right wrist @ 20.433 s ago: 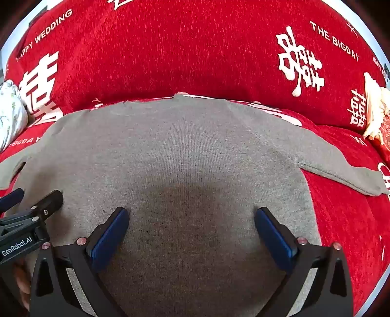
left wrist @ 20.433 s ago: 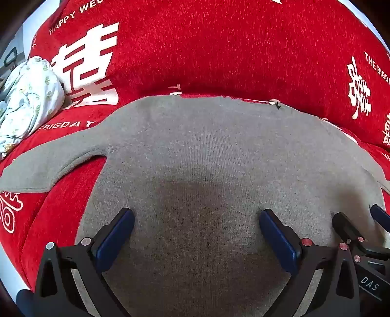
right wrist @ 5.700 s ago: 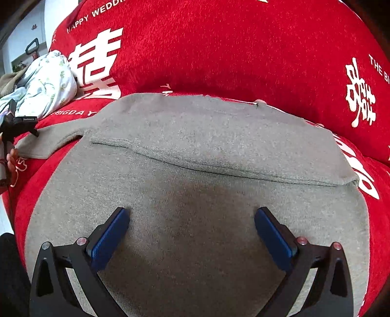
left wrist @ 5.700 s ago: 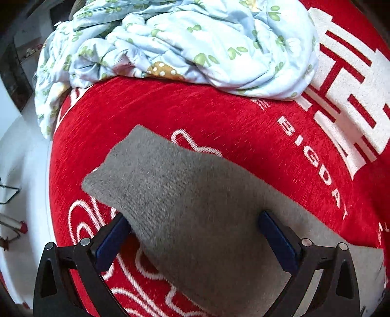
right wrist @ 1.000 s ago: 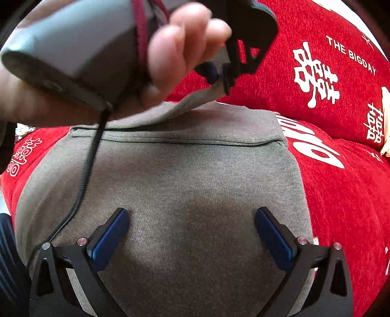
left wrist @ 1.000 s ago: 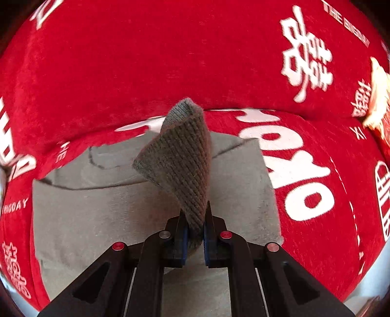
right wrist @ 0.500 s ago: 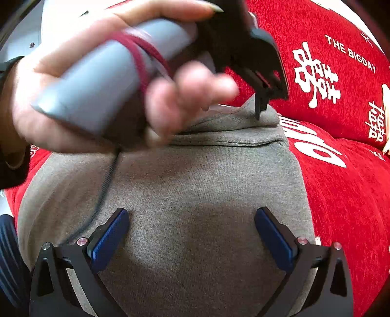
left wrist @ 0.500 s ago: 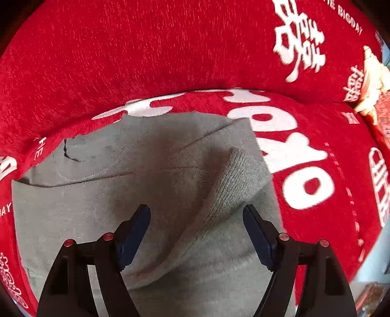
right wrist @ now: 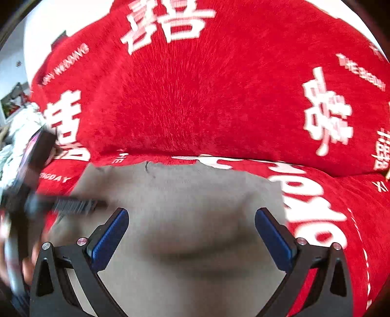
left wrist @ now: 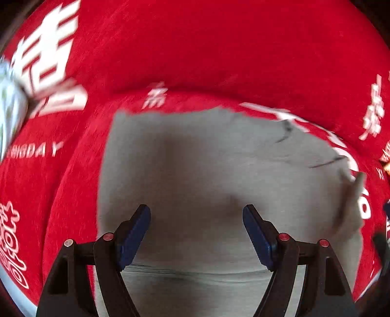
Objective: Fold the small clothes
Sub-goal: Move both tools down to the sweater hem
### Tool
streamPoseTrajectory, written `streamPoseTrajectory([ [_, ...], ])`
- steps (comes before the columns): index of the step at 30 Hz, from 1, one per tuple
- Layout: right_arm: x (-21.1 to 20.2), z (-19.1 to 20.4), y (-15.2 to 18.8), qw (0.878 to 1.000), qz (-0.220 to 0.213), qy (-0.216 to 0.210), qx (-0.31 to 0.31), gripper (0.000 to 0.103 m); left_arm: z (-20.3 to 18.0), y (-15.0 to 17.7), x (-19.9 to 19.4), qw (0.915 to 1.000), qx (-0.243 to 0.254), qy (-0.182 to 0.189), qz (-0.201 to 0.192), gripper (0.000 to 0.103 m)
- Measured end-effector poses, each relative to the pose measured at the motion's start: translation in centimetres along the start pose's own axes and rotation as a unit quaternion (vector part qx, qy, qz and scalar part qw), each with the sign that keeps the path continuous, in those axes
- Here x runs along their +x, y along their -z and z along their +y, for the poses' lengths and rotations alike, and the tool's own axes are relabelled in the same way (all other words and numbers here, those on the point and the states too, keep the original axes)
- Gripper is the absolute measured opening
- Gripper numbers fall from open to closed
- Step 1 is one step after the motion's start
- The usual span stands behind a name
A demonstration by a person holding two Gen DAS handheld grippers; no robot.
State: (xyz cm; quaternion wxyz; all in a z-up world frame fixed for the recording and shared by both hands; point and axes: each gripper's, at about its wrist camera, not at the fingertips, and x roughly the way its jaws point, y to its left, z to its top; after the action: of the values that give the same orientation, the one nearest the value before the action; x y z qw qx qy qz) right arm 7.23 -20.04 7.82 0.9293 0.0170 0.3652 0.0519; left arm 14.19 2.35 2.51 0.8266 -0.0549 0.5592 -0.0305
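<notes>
A grey knitted sweater [left wrist: 207,170] lies flat on the red sofa seat, both sleeves folded in over its body so it forms a rough rectangle. My left gripper [left wrist: 196,231] hangs open above the sweater's lower middle with nothing between its blue pads. In the right wrist view the same sweater [right wrist: 195,195] fills the lower half. My right gripper [right wrist: 191,236] is open above it and holds nothing. The left gripper's body [right wrist: 36,175] shows blurred at the left edge, in a person's hand. A folded sleeve cuff [left wrist: 351,207] lies at the sweater's right side.
The sofa wears a red plush cover [left wrist: 219,48] with white lettering, and its backrest [right wrist: 207,85] rises just behind the sweater. A pale floral bundle of cloth [left wrist: 7,117] lies at the far left. A white wall [right wrist: 48,22] shows behind.
My left gripper let go of the sleeve, which now lies across the sweater, opened wide and swung left over the garment. The right gripper rose, and the hand no longer blocks its view.
</notes>
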Motion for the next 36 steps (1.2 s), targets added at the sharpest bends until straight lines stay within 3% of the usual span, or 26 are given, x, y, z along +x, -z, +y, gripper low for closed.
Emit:
streamPoseTrajectory([
  [3, 5.2, 0.6, -1.9, 0.998, 0.065, 0.001, 0.019, 0.103, 0.6, 0.8, 0.4, 0.9999, 0.01, 0.007, -0.011, 0.079],
  [5, 7.9, 0.3, -1.9, 0.994, 0.101, 0.018, 0.024, 0.103, -0.1, 1.3, 0.7, 0.9992, 0.037, -0.007, -0.014, 0.079],
  [8, 8.8, -1.7, -0.1, 0.986, 0.145, 0.076, 0.027, 0.103, -0.6, 1.7, 1.1, 0.9969, 0.072, -0.022, -0.024, 0.079],
  [10, 7.9, -3.7, 1.5, 0.983, 0.156, 0.086, 0.049, 0.103, 0.1, 2.1, 0.7, 0.9969, 0.071, -0.013, -0.03, 0.079],
  [15, 2.0, -7.8, 5.4, 0.981, 0.134, 0.116, 0.079, 0.103, 0.1, 3.7, -1.5, 0.9953, 0.084, -0.016, -0.046, 0.079],
  [19, -1.5, -8.9, 5.3, 0.98, 0.083, 0.132, 0.124, 0.103, -0.7, 4.0, -3.0, 0.9951, 0.078, -0.002, -0.061, 0.079],
  [21, -1.6, -7.7, 4.5, 0.983, 0.076, 0.107, 0.127, 0.103, -1.2, 4.2, -2.8, 0.9959, 0.074, -0.005, -0.052, 0.079],
  [25, 0.1, -1.9, 4.3, 0.993, 0.082, 0.054, 0.065, 0.103, -1.8, 6.1, -2.9, 0.996, 0.074, -0.012, -0.048, 0.079],
  [29, 1.4, 1.7, 7.6, 0.991, 0.12, 0.044, 0.033, 0.103, -1.7, 9.3, -2.6, 0.9941, 0.091, -0.033, -0.047, 0.079],
  [31, 1.6, 2.5, 9.6, 0.989, 0.134, 0.057, 0.02, 0.102, -1.2, 10.8, -2.8, 0.994, 0.084, -0.029, -0.064, 0.083],
  [32, 0.8, 3.2, 10.4, 0.992, 0.108, 0.07, 0.0, 0.103, -1.1, 11.3, -3.0, 0.9938, 0.081, -0.032, -0.068, 0.086],
  [36, -1.3, 3.7, 12.4, 0.994, 0.085, 0.068, 0.006, 0.102, -1.0, 13.5, -3.9, 0.9928, 0.082, -0.03, -0.083, 0.088],
])
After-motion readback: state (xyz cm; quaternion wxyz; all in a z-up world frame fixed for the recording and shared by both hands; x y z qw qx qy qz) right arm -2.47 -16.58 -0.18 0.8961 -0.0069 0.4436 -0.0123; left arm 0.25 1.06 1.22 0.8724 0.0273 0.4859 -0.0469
